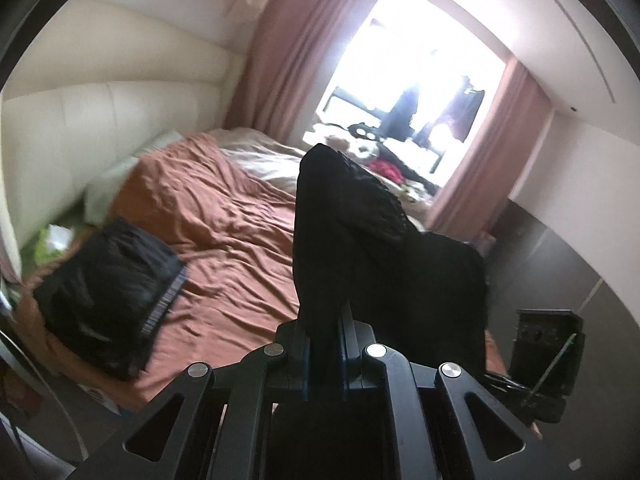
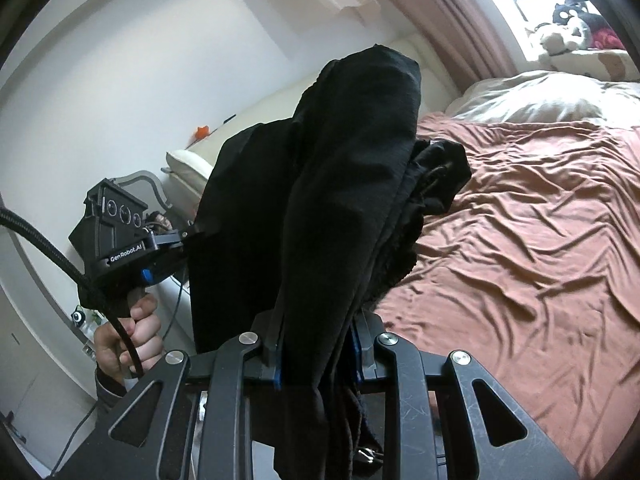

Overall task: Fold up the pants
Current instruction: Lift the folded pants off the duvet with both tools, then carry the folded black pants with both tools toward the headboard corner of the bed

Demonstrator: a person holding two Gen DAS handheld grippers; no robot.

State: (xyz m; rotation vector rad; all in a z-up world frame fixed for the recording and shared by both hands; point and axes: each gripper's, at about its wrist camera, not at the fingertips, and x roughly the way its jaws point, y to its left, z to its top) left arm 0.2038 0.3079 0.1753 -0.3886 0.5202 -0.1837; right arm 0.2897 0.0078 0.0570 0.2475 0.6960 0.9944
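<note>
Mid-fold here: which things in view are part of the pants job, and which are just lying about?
Part of the job:
- black pants, clamped in both tongs
- left tongs
- right tongs
- bed's rust sheet

Lying about:
- folded dark garment
- plush toys by the window
- white duvet

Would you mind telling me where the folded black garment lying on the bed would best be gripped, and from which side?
Probably at the grey banded edge of the folded black garment, coming in low from the open rust sheet side. That edge is straight and faces bare bedding, while the far side sits close to the pillow and headboard. Both tongs are currently shut on the black pants.
</note>
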